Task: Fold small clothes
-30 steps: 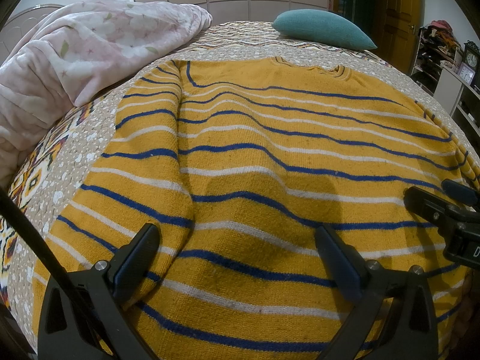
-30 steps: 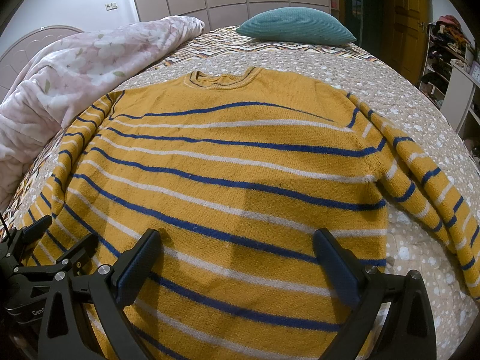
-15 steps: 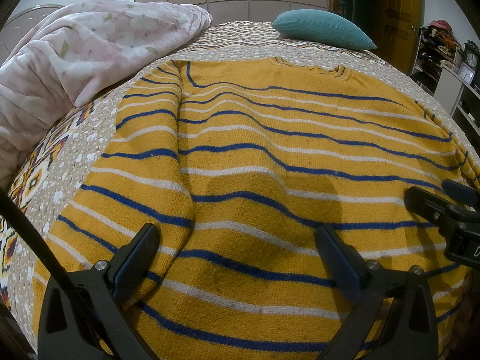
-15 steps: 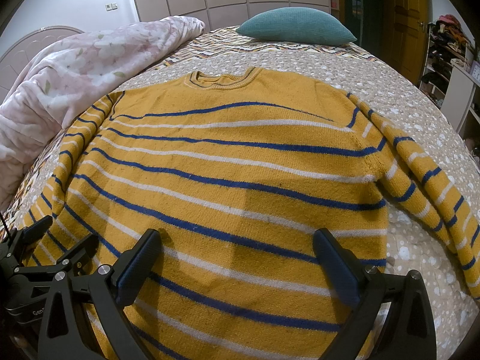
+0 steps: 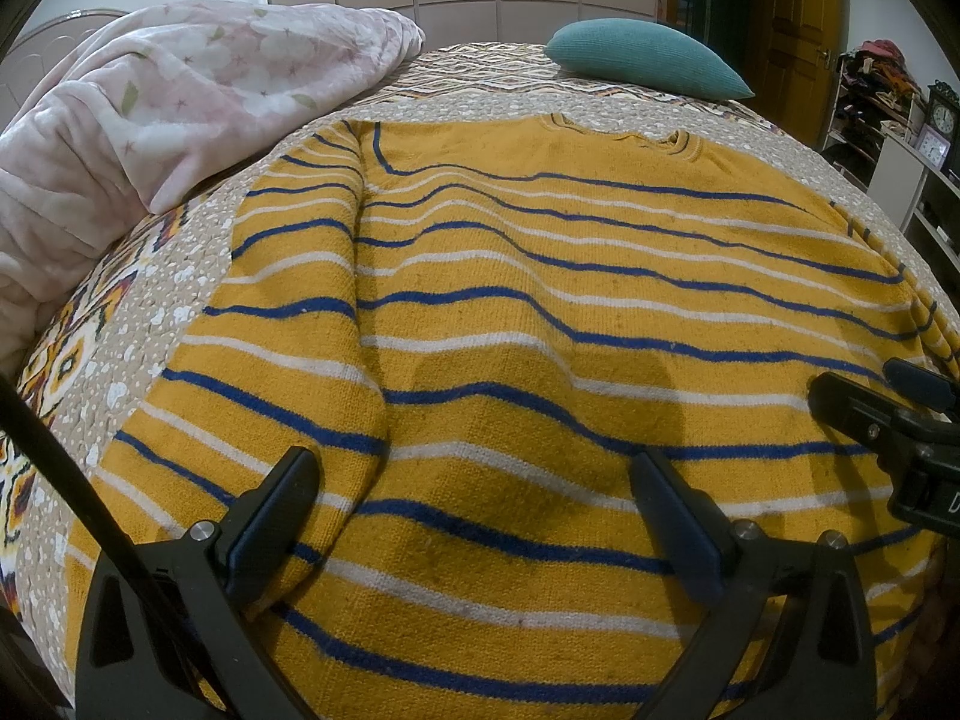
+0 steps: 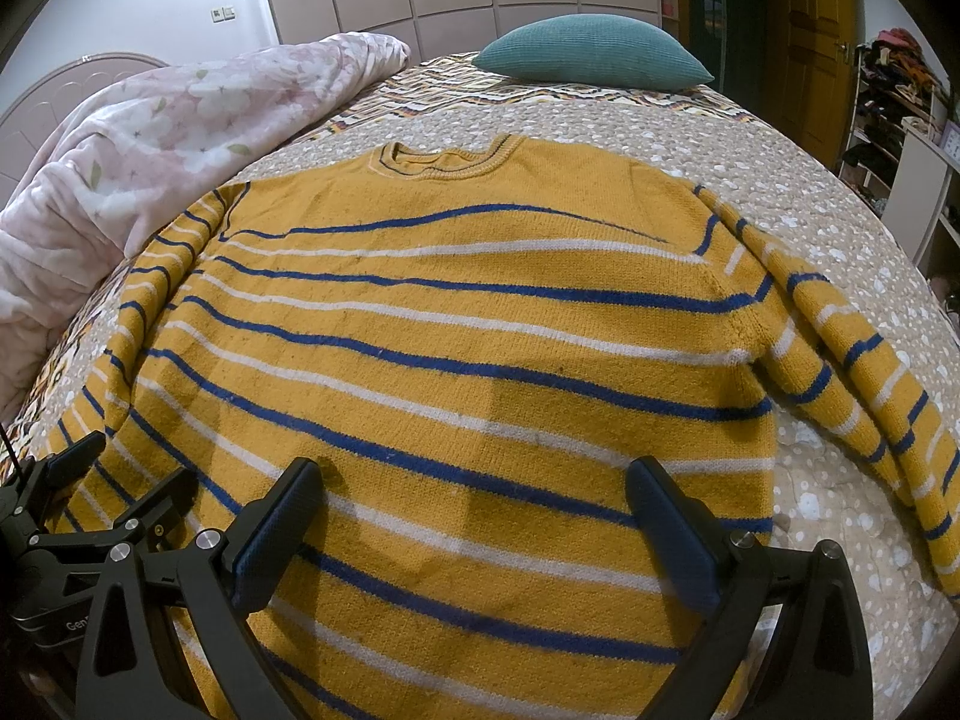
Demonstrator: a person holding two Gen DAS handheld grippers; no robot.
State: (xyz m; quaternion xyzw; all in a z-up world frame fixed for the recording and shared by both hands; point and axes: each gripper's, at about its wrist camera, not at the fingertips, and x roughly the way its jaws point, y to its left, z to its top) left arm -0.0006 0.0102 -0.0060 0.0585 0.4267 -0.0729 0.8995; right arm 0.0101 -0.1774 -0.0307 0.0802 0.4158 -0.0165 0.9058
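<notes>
- Sweater, mustard with blue and white stripes, lies face up and spread flat on the bedspread, neckline pointing away from me; I take it as my landmark.
- Left of the sweater, a pink floral quilt is heaped on the bed, near the left sleeve but not on it. That sleeve lies along the body's left edge, tucked close.
- Over the sweater's near left part I hold the left gripper, its jaws spread wide with nothing between them, poised above the knit by the hem.
- Beyond the neckline, a teal pillow sits well apart and out of the way.
- Over the near middle of the sweater hangs the right gripper, jaws likewise wide apart and empty.
- Right of the body, the right sleeve trails outward and down across the bedspread, clear of the torso.
- My reading: the garment is laid out and no fold has begun, so I am at the start of the first fold.
- The next move, I judge, calls for lowering each gripper onto an edge, pinching only the layers I mean to lift, and carrying a sleeve or side panel across the body. The knit looks soft and may drag or bunch if I pinch too shallow.
</notes>
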